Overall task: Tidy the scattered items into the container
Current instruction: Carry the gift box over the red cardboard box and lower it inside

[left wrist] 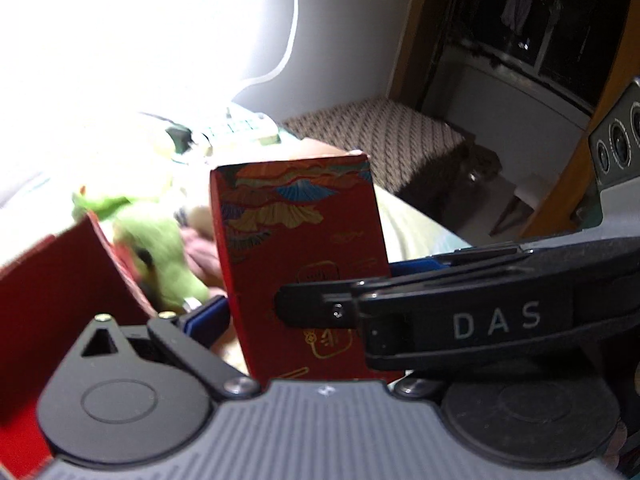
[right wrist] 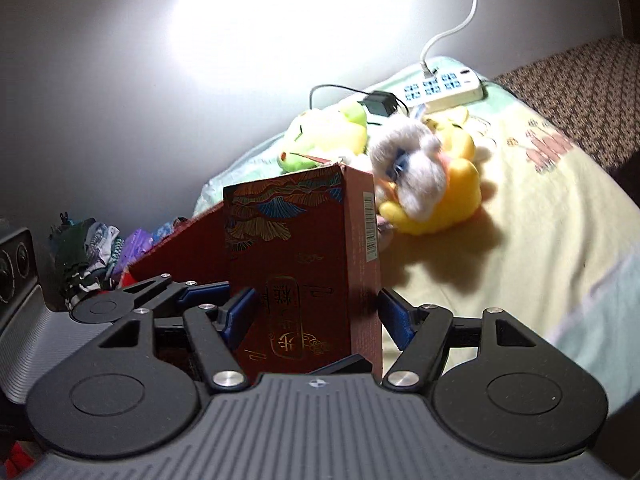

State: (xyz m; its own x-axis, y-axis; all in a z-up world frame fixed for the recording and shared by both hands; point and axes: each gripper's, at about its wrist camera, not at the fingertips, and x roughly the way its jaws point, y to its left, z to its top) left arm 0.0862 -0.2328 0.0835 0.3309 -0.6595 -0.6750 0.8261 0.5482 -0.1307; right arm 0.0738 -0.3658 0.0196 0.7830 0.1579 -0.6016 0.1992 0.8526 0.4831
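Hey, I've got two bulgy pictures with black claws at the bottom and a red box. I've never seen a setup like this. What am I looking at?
There is no robot here. A person holds a two-finger gripper in each hand, and each one carries a wide-angle camera looking along its fingers. One picture comes from the left gripper, the other from the right gripper. Both look at a tall red patterned box. The right gripper's blue pads clamp its two sides. One left pad lies against it; the other is hidden. Beyond, on a pale bedspread, lie a green frog plush, a grey fluffy toy, a yellow plush and a power strip.
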